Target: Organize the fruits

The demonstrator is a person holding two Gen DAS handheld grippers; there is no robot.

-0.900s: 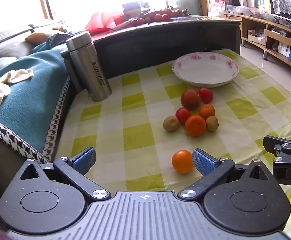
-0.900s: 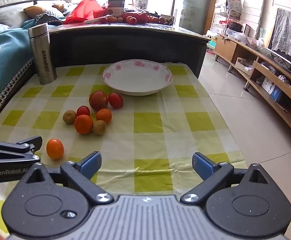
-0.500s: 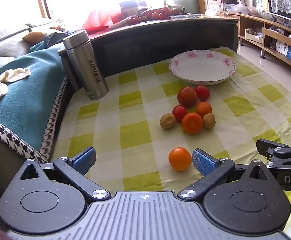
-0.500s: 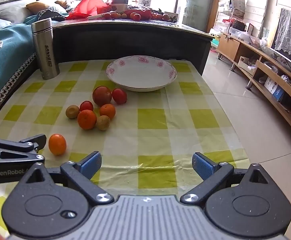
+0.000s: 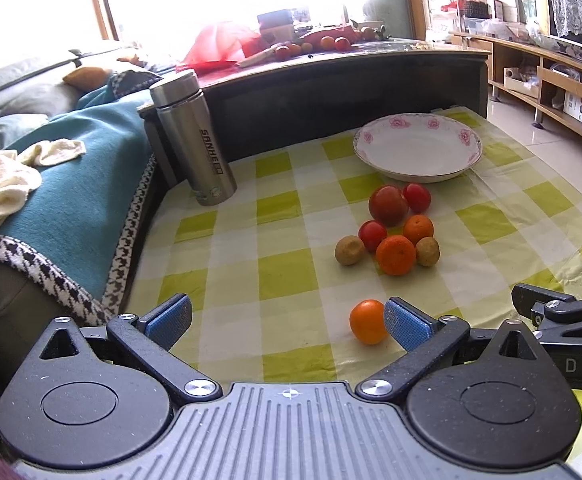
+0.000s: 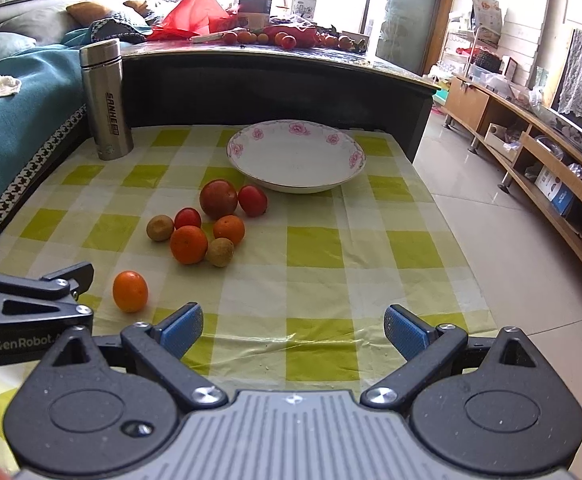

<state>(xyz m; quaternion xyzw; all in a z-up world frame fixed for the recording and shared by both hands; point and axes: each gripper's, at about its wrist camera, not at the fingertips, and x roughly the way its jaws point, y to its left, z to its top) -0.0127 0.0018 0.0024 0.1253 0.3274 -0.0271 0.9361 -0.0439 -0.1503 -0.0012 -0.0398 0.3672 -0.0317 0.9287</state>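
Orange, small and round, a lone glossy mandarin (image 5: 367, 321) sits on the yellow-green checked plastic cloth (image 5: 283, 272) over the desk, lower centre of the left wrist view, apart from the rest of the fruit. Left gripper (image 5: 287, 318) is spread wide, empty; its right blue pad (image 5: 405, 326) is just beside the mandarin, possibly touching, cannot tell. Right gripper (image 6: 293, 330) also wide, empty, over bare cloth at lower centre of its view, with the same mandarin (image 6: 130, 291) off to its left.

Fruit cluster mid-frame: big dark red tomato (image 5: 388, 205), two smaller red tomatoes (image 5: 417, 197) (image 5: 372, 235), two more oranges (image 5: 395, 255) (image 5: 418, 229), two brown rough-skinned round fruits (image 5: 349, 250) (image 5: 427, 251), packed close, several touching. White shallow plate with pink flower rim (image 5: 417, 147) is empty, upper right of the cluster. Steel flask (image 5: 193, 138) stands upright, upper left, clear of everything.

Handling guess: the mandarin looks light, firm but yielding, with smooth peel; it will roll on the slick cloth if nudged from one side. Best grip is across its widest middle, pads on opposite sides, with a gentle squeeze. Tomatoes look thin-skinned and slippery, easiest to bruise or split. Brown fruits look harder and less slippery. Pulling one from the cluster may set its neighbours rolling.
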